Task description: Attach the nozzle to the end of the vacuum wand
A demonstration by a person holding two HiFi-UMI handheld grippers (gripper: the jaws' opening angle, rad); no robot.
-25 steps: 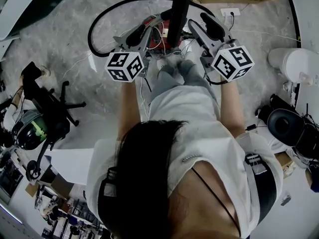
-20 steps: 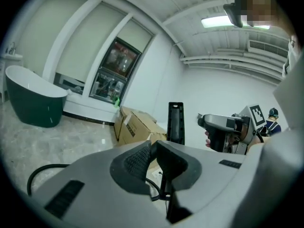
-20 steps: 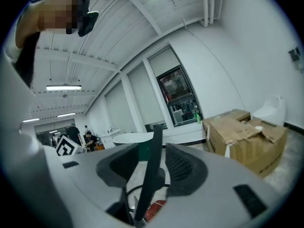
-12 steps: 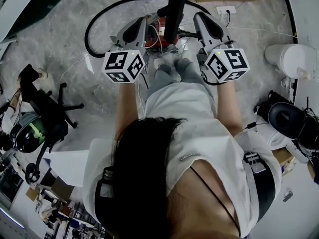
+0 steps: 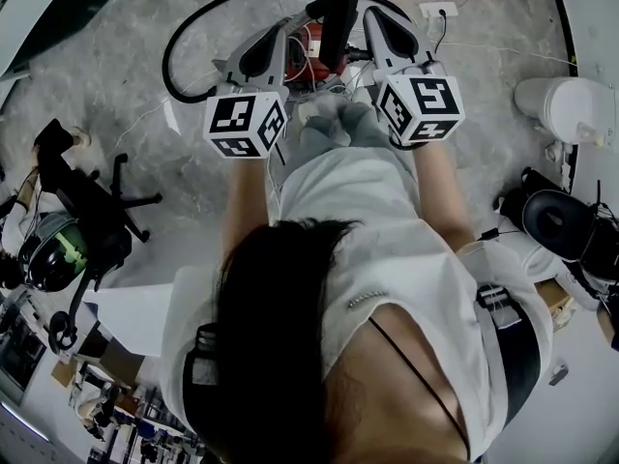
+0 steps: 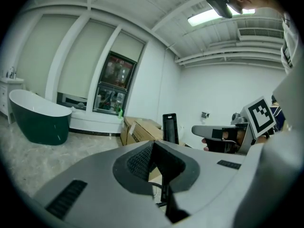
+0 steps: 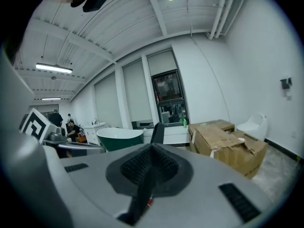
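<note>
At the left gripper (image 6: pixel 158 152), the jaws are standing fully together with nothing between them. The right gripper (image 7: pixel 151 151), whose jaws have just been closing, is likewise sitting closed on nothing. Between the two grippers in the head view, the black vacuum wand (image 5: pixel 340 15) is standing upright, apart from both sets of jaws, while the red vacuum body (image 5: pixel 311 44) is resting at its foot on the grey floor (image 5: pixel 116 75), with the black hose (image 5: pixel 166 54) looping out to the left.
</note>
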